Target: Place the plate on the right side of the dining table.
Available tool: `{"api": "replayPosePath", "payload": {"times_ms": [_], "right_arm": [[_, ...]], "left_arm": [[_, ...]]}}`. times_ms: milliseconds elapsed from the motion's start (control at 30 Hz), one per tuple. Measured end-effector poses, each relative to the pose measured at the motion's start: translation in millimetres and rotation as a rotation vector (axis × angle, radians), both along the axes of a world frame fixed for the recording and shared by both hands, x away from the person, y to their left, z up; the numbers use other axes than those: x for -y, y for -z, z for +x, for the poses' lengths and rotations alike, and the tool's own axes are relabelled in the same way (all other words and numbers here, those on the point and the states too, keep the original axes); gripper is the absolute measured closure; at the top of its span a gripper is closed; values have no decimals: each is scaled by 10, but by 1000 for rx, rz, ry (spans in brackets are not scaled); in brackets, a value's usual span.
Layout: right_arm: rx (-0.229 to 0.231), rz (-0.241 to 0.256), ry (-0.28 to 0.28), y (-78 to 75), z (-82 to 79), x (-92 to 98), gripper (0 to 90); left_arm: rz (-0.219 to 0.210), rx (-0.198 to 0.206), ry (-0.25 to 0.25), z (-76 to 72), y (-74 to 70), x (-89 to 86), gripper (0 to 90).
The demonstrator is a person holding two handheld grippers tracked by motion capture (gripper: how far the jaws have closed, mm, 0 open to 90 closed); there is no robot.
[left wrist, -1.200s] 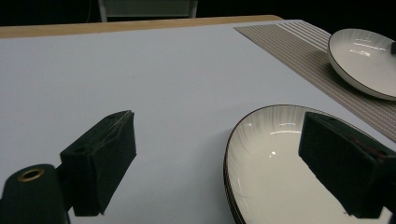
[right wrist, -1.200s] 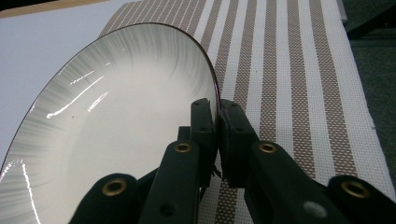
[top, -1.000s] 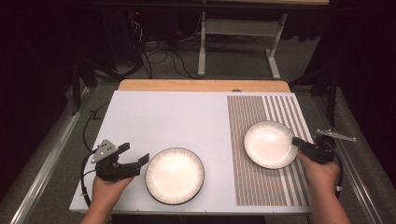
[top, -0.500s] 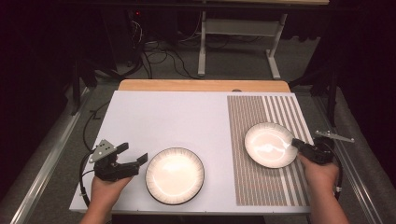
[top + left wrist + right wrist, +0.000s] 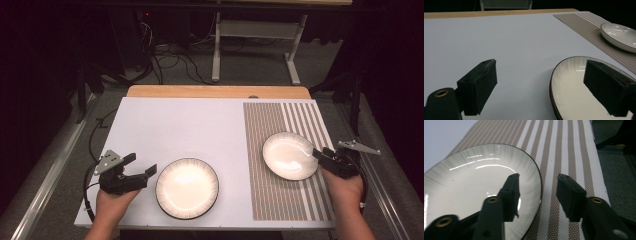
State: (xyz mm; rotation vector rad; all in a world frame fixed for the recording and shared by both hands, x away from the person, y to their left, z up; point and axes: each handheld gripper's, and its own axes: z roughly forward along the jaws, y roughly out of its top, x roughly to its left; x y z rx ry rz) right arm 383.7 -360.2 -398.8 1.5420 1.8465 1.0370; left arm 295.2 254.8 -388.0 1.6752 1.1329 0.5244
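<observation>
Left gripper [image 5: 142,172], right gripper [image 5: 320,155]: black, blocky jaws, brass-ringed screw holes, grey three-cornered plates, black cables.

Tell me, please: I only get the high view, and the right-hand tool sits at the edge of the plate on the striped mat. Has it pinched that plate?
Observer: No. In the right gripper view the right gripper is open. Its jaws straddle the rim of the plate on the striped mat, one jaw over the plate's inside and the other over the striped mat.
Visitor: And the left one, by the other plate?
Observer: The left gripper view shows the left gripper wide open, with one jaw over the rim of the near plate and the other over the white tabletop.
Visitor: Are the plates plain?
Observer: No. Up close, fine grey lines run inward from a dark rim on both.
</observation>
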Motion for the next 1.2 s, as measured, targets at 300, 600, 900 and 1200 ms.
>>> {"api": "replayPosePath", "payload": {"times_ms": [300, 600, 900, 1200], "right_arm": [[162, -1, -180, -281, -246, -395, 136], [262, 21, -358, -452, -495, -1093, 8], [297, -16, -396, -222, -676, -1307, 7], [311, -7, -391, -229, -677, -1220, 8]], "left_arm": [[13, 13, 7, -19, 2, 10, 117], [47, 45, 8, -51, -14, 32, 31], [47, 92, 17, -108, -31, 113, 0], [51, 95, 15, -134, -18, 146, 0]]}}
